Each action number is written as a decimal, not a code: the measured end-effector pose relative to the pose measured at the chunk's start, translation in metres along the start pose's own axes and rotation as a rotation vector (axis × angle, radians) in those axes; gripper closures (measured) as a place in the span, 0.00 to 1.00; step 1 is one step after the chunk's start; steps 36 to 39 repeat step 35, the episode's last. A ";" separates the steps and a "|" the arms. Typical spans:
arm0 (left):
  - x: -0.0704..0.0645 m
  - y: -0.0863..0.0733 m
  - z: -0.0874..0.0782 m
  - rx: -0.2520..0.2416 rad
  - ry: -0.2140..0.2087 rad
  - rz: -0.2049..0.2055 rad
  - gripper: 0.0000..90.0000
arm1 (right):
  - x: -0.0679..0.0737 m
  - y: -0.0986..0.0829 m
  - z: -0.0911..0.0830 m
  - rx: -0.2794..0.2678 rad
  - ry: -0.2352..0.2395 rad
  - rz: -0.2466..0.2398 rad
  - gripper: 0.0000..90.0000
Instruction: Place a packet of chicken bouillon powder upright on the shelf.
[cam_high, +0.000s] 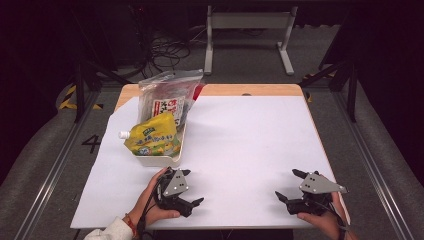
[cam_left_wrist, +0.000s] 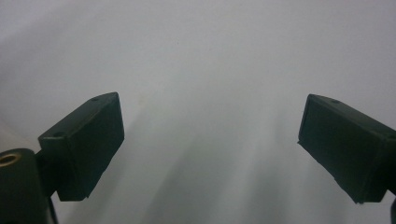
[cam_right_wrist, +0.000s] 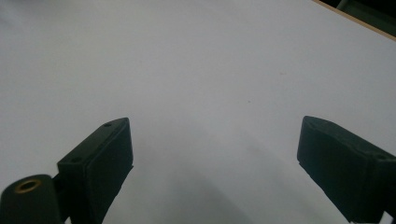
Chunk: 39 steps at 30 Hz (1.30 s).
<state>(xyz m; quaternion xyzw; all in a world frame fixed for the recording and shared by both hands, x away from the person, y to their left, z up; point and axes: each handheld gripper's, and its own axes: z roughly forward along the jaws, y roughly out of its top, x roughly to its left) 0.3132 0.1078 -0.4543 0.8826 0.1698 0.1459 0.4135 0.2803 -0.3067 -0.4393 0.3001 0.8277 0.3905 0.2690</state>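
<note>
A dark "4" (cam_high: 91, 143) is marked on the grey floor left of the table. The clear bag (cam_high: 167, 97) in the white bin carries a label with red print, too small to read. The yellow spouted pouch (cam_high: 150, 136) has a green-and-blue printed label, also illegible.

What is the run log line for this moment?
left claw: open, empty | right claw: open, empty | yellow pouch: in tray
</note>
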 end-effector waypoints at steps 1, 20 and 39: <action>0.000 0.000 0.000 0.000 -0.003 -0.002 0.08 | 0.001 0.000 0.000 0.000 -0.002 -0.004 0.11; 0.004 -0.001 0.003 0.032 -0.005 -0.002 0.08 | 0.001 0.000 0.003 0.007 -0.009 -0.005 0.11; 0.004 -0.002 0.005 0.041 -0.009 0.008 0.08 | -0.003 -0.001 0.004 0.017 -0.040 0.024 0.11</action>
